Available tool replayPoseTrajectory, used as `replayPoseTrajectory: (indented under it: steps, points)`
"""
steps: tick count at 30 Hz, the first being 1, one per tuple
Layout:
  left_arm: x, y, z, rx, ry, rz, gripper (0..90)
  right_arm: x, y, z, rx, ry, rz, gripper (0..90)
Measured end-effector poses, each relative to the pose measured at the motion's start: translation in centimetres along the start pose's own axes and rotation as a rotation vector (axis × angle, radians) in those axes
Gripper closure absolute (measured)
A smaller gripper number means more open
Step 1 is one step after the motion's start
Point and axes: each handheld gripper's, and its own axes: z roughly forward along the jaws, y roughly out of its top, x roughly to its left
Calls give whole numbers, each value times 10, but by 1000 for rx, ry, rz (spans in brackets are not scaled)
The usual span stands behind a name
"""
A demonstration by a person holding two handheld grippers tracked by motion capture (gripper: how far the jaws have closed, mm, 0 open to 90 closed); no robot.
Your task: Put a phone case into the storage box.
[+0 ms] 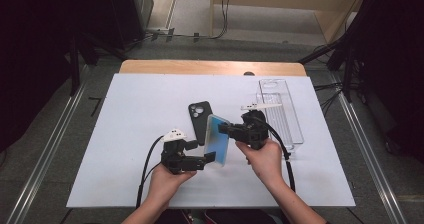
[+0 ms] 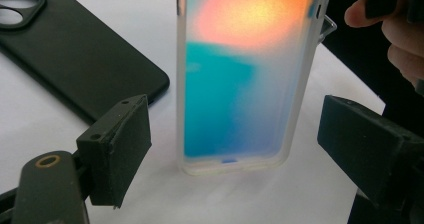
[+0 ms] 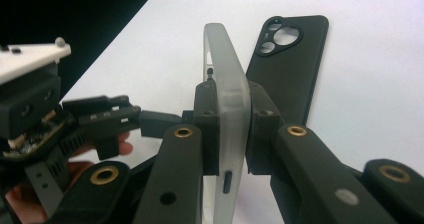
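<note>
A white board (image 1: 130, 149) covers a wooden table (image 1: 210, 67), with grey floor, metal rails and dark equipment around it.

At the left of the high view, the person's left hand (image 1: 165, 181) holds the left gripper (image 1: 209, 158), which lies low over the board and points right toward the lower end of the frosted phone case (image 1: 219, 139). In the left gripper view its two black pads stand wide apart, one on each side of the case's bottom end and clear of it. The case (image 2: 240, 79) stands there upright on its short edge on the white board, glowing blue-green below and orange above.

Just behind and left of the case lies a black phone case (image 1: 199, 120) flat on the board, camera cut-out toward the far side; it also shows at the upper left of the left gripper view (image 2: 75, 59).

Further right, the right hand (image 1: 264, 159) holds the right gripper (image 1: 223, 129), reaching left to the upper part of the frosted case. In the right gripper view its jaws are clamped on the case's (image 3: 227, 114) thin side wall, one pad on each face, holding it on edge.

At the far right a clear plastic tray (image 1: 292, 129) lies lengthwise on the board, near the right gripper but apart from it.
</note>
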Motion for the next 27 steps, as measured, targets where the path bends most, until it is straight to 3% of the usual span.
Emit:
replayPoseTrajectory:
  steps: [6, 10, 12, 17, 22, 27]
  points:
    - [9, 9, -8, 35, -49, -7, 147, -2, -2, -3, -1, 18, -30, 771]
    - [16, 14, -15, 48, -71, 10, 176, -2, -3, -6, -8, 40, -48, 770]
    - [19, 16, -16, 61, -70, 27, 176, -3, -3, -7, -7, 47, -68, 771]
    - [27, 22, -21, 75, -119, 46, 178, -5, -4, -10, -2, 67, -94, 770]
    - [33, 27, -24, 98, -158, 74, 178, -9, -7, -13, -5, 84, -160, 770]
    - [35, 33, -26, 105, -197, 123, 178, -14, -6, -13, -9, 127, -150, 770]
